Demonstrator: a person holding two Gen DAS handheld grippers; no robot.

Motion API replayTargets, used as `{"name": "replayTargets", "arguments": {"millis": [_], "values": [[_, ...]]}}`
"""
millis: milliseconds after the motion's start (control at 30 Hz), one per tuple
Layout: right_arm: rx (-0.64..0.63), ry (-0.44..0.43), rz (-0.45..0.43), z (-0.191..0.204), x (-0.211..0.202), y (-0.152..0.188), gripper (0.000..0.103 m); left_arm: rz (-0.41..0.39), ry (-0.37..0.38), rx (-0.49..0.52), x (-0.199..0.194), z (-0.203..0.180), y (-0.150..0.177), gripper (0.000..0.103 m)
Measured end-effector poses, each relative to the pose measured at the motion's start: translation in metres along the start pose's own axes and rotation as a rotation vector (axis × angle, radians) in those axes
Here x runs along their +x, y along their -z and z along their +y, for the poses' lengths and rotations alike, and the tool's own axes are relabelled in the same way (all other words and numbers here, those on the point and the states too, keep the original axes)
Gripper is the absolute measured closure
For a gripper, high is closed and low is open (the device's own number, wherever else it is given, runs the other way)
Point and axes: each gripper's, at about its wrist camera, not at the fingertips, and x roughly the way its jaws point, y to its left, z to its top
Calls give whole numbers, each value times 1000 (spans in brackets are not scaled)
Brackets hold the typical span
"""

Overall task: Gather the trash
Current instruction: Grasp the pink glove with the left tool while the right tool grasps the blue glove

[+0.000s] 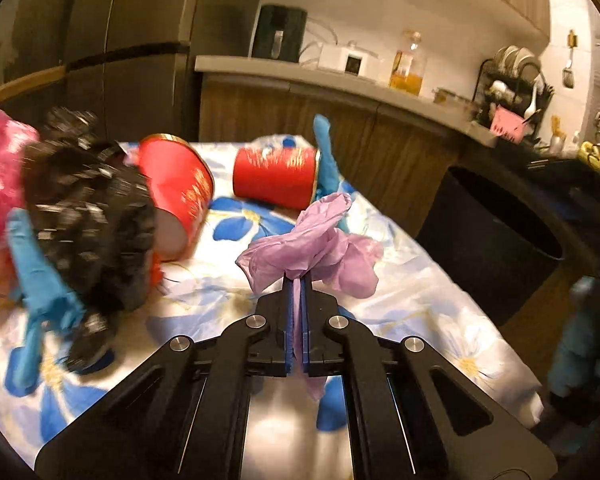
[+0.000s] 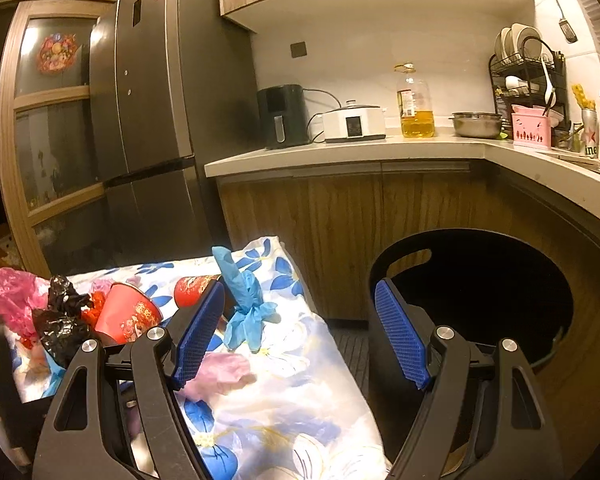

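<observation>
The left tool (image 1: 300,280) pinches a purple glove (image 1: 312,248), apparently above the table (image 1: 420,300); the right tool (image 2: 300,336) gapes wide, holding nothing, beside the black bin (image 2: 480,280).

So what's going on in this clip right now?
A person with two handheld grippers is clearing litter off a floral-covered table in a kitchen. The left gripper is shut on a crumpled purple glove, lifted above the cloth. The right gripper is open and empty, beside the black trash bin. Two red paper cups, a blue glove, and black and pink bags remain on the table.
</observation>
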Motion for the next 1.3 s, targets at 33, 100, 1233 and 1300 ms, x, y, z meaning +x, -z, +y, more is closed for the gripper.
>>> {"name": "replayTargets", "arguments": {"millis": [33,100,1233,1300], "values": [[-4,0,3,1,3,0,27,-14,2,1,-8,0,0,101],[-11,-4,12,5,12,1,27,-47,10,-5,-24,3,-1,101],[-86,-84,279,46,154,16,64,-116,-25,-47,-56,41,-12,101],[-91,-90,285,48,155,17,68,-112,-26,-50,-55,42,-14,101]]}}
